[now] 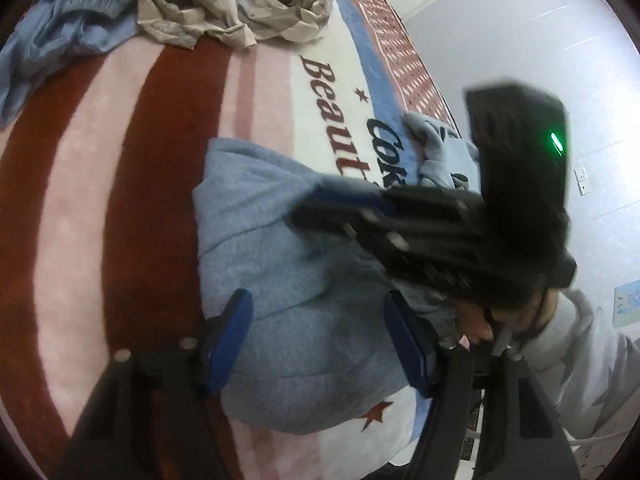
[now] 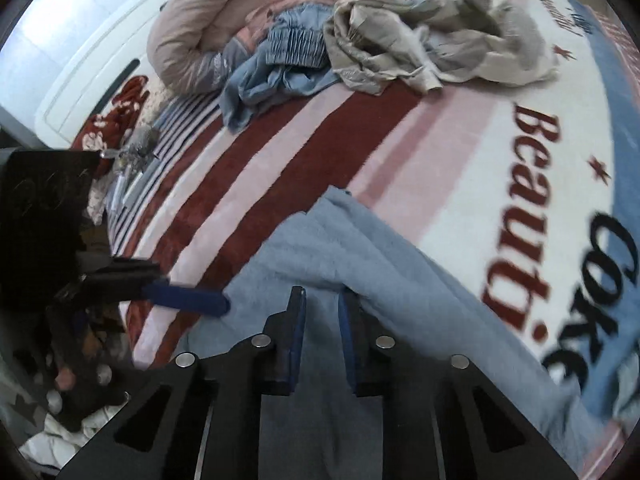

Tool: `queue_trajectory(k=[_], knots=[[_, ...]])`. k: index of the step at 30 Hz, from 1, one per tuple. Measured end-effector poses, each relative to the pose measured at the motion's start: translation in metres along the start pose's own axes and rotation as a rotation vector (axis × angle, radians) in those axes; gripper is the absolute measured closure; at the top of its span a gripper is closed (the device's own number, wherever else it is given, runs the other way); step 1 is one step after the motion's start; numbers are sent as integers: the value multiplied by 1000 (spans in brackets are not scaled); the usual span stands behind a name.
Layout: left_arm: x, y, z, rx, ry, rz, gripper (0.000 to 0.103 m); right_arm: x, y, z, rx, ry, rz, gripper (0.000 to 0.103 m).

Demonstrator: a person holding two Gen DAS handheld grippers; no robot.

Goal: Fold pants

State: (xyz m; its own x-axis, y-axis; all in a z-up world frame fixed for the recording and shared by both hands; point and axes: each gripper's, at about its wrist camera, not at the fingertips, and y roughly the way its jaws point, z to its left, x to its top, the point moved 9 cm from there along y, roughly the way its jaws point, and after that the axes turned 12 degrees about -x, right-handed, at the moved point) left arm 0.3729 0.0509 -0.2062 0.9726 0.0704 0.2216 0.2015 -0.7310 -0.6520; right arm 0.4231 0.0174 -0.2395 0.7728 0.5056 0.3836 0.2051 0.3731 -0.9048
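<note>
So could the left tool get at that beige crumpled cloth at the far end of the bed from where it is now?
Probably not without moving. The left tool sits open over the light blue pants, while the beige crumpled cloth lies far across the striped blanket. Nothing blocks the way, though.

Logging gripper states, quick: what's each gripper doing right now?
Left gripper: open, over the blue pants, holding nothing.
Right gripper: nearly closed; whether it pinches the pants cannot be told.
</note>
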Motion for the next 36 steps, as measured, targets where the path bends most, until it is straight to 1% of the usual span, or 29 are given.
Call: queue_trajectory(k=[2, 4, 6, 8, 9, 10, 12, 13, 14, 15, 16, 17, 20, 24, 25, 26, 28, 29, 33, 35, 36], knots=[[-2, 3, 1, 2, 11, 10, 39, 9, 8, -7, 12, 44, 8, 92], [-4, 5, 1, 1, 18, 14, 39, 15, 19, -18, -24, 66, 16, 95], [-5, 7, 2, -9, 9, 10, 39, 15, 30, -28, -47, 79, 33, 96], [-5, 6, 2, -13, 3, 10, 39, 14, 33, -31, -23, 113, 44, 96], [-5, 5, 1, -16, -6, 11, 39, 14, 31, -31, -27, 115, 44, 95], [-4, 3, 0, -19, -20, 11, 39, 14, 25, -31, -44, 107, 42, 92], [0, -4, -2, -20, -46, 5, 38, 13, 0, -38, -105, 101, 0, 82], [3, -8, -4, -13, -48, -5, 36, 9, -18, -45, -135, 111, -32, 74], [4, -13, -4, 6, -44, -15, 28, 4, -33, -53, -168, 122, -53, 64], [6, -18, -3, 41, -37, -26, 24, -3, -48, -63, -206, 134, -71, 59], [6, -23, -1, 77, -32, -35, 21, -14, -69, -75, -256, 159, -94, 49], [6, -25, 1, 102, -32, -37, 21, -24, -81, -83, -283, 180, -105, 47], [3, -26, 13, 158, -52, -23, 21, -57, -101, -106, -373, 240, -98, 47], [0, -14, 17, 204, -49, -11, 21, -99, -90, -121, -438, 269, -23, 48], [0, -9, 15, 212, -42, -5, 21, -112, -83, -125, -471, 261, 0, 48], [-1, -6, 15, 216, -36, 2, 21, -120, -78, -127, -489, 256, 17, 46], [0, 2, 14, 226, -30, 14, 21, -134, -70, -134, -520, 265, 35, 31], [0, 5, 13, 230, -29, 18, 21, -136, -68, -137, -519, 274, 37, 27], [4, 6, 8, 246, -33, 18, 21, -132, -78, -140, -503, 278, 32, 27], [6, 5, 4, 254, -26, 32, 20, -129, -93, -137, -459, 295, 4, 27], [6, 6, 3, 260, -26, 49, 20, -129, -99, -137, -421, 319, 0, 27]])
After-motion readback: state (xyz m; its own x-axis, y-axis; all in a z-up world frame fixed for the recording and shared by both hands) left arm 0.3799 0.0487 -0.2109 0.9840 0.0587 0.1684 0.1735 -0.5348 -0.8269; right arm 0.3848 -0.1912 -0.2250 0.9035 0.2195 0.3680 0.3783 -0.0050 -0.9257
